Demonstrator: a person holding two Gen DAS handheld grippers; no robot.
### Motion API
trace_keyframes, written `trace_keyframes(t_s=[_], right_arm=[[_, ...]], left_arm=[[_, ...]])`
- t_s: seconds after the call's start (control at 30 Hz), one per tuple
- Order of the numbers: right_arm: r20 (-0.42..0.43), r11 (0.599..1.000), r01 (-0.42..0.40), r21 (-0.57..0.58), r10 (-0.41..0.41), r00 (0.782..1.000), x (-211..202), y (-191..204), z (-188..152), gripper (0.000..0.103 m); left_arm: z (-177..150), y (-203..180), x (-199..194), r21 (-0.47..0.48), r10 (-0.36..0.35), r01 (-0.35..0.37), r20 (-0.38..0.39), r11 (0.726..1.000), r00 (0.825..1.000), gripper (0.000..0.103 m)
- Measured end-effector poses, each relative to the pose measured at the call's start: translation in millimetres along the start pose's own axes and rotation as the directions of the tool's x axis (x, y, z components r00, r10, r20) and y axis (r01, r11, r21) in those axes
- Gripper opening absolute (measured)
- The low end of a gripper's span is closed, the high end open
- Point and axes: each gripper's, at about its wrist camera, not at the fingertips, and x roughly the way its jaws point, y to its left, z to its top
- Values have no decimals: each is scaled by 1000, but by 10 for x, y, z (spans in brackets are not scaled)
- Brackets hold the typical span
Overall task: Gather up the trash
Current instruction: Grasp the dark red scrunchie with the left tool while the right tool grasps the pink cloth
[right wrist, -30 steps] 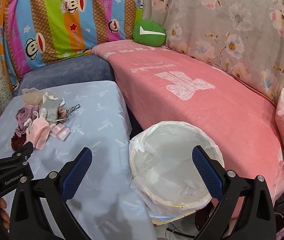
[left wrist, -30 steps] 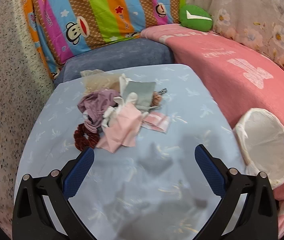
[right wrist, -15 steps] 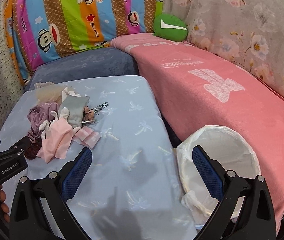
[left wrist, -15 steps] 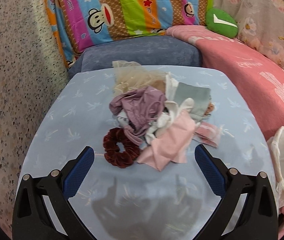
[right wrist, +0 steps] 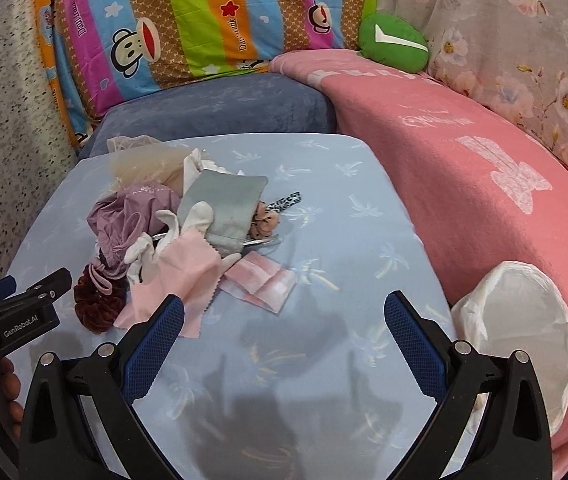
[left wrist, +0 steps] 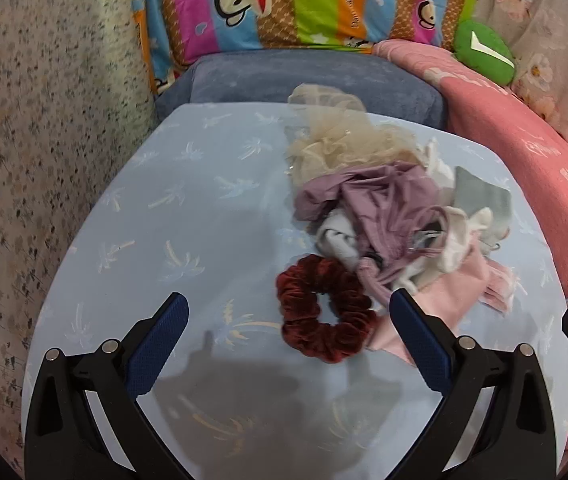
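A heap of scraps lies on the light blue table point(left wrist: 188, 216): a dark red velvet scrunchie point(left wrist: 324, 326), mauve cloth point(left wrist: 380, 208), beige netting point(left wrist: 340, 140), grey cloth point(right wrist: 224, 204), pink cloth point(right wrist: 180, 272) and a pink packet point(right wrist: 262, 282). My left gripper point(left wrist: 288, 312) is open, with the scrunchie just ahead between its fingers, right of the middle. My right gripper point(right wrist: 284, 316) is open over bare table, with the packet just beyond it. A bin lined with a white bag point(right wrist: 524, 320) stands at the table's right edge.
A pink blanket point(right wrist: 484, 168) covers the sofa to the right, with a green cushion point(right wrist: 394, 42) at the back. A striped cartoon-monkey cloth point(left wrist: 304, 0) hangs behind a blue-grey cushion point(left wrist: 296, 80). A speckled wall point(left wrist: 36, 140) runs along the left.
Both grippers have swung left and moved in toward the heap. The scrunchie now lies between the left fingers. The bin has slid to the right edge of the right wrist view.
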Motion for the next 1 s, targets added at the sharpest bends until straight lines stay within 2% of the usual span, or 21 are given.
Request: trace_keyframes(t_s=[0.13, 0.2, 0.4, 0.5, 0.57, 0.6, 0.67, 0.73, 0.83, 1.0], right_arm=[[-29, 999, -36, -14, 36, 999, 221, 202, 41, 91], [-46, 998, -52, -24, 51, 998, 339, 308, 55, 87], [-108, 993, -110, -29, 106, 988, 654, 537, 42, 65], [-141, 991, -129, -35, 123, 982, 787, 622, 16, 52], [-162, 989, -144, -33, 137, 977, 853, 643, -11, 36], [-172, 988, -154, -28, 147, 974, 874, 649, -26, 32], [-176, 986, -165, -26, 158, 972, 889, 643, -55, 17], [-169, 985, -168, -33, 161, 972, 858, 640, -65, 8], [-150, 984, -176, -28, 170, 974, 757, 613, -48, 2], [-98, 984, -179, -14, 176, 979, 494, 473, 23, 2]], left_arm=[[19, 152, 135, -35, -9, 8, -27, 999, 1000, 96], [27, 215, 202, -50, -22, 20, -39, 999, 999, 91], [2, 328, 425, -83, -91, 82, -108, 993, 990, 69], [-22, 311, 475, -90, -138, 126, -130, 988, 982, 59], [-39, 271, 497, -89, -178, 166, -143, 982, 974, 52], [-42, 259, 510, -86, -194, 183, -148, 979, 970, 48], [-53, 226, 527, -87, -231, 219, -159, 972, 960, 31], [-54, 192, 536, -92, -261, 248, -165, 964, 951, 20], [-47, 137, 480, -74, -256, 247, -158, 966, 954, 13], [-18, 100, 321, -69, -255, 248, -136, 966, 957, 11]])
